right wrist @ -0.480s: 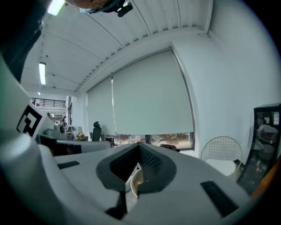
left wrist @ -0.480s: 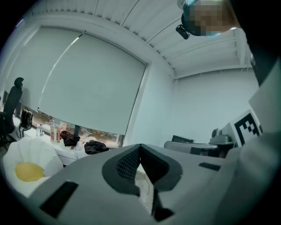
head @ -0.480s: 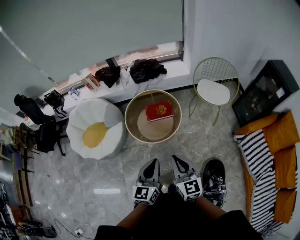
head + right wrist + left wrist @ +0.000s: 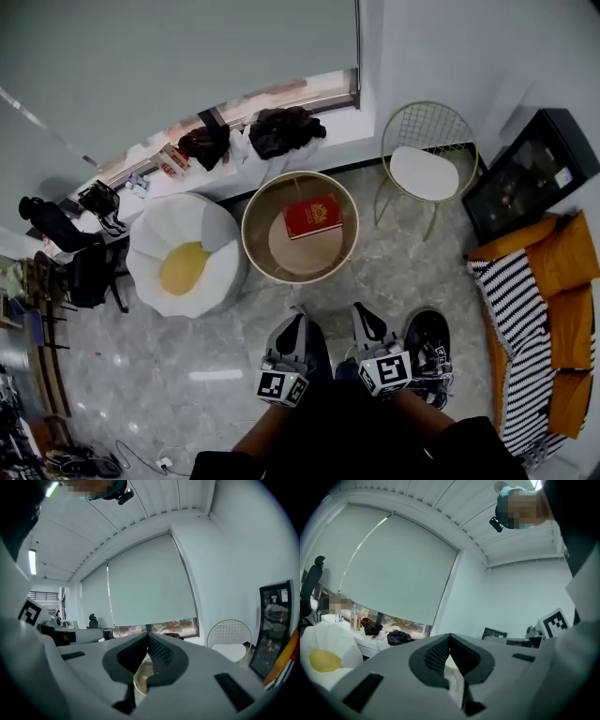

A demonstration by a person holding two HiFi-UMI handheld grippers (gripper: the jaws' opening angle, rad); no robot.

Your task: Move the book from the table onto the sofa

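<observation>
A red book (image 4: 312,216) lies on the round gold-rimmed table (image 4: 254,246) in the middle of the head view. The sofa (image 4: 536,349), orange with a black-and-white striped throw, runs along the right edge. Both grippers are held close to my body, well short of the table. My left gripper (image 4: 294,323) is shut and holds nothing; its jaw tips (image 4: 449,636) meet. My right gripper (image 4: 362,315) is shut and empty too, tips together (image 4: 149,635). The table's rim (image 4: 140,681) shows through the gap below the right jaws.
A white beanbag with a yellow cushion (image 4: 183,264) sits left of the table. A gold wire chair (image 4: 424,169) stands at the back right, a black framed cabinet (image 4: 525,173) beyond it. Dark clothes (image 4: 281,129) lie on the windowsill. A black shoe (image 4: 427,339) rests by my right gripper.
The whole scene has slid slightly up and left in the head view. The two grippers stand a little further apart; both stay shut.
</observation>
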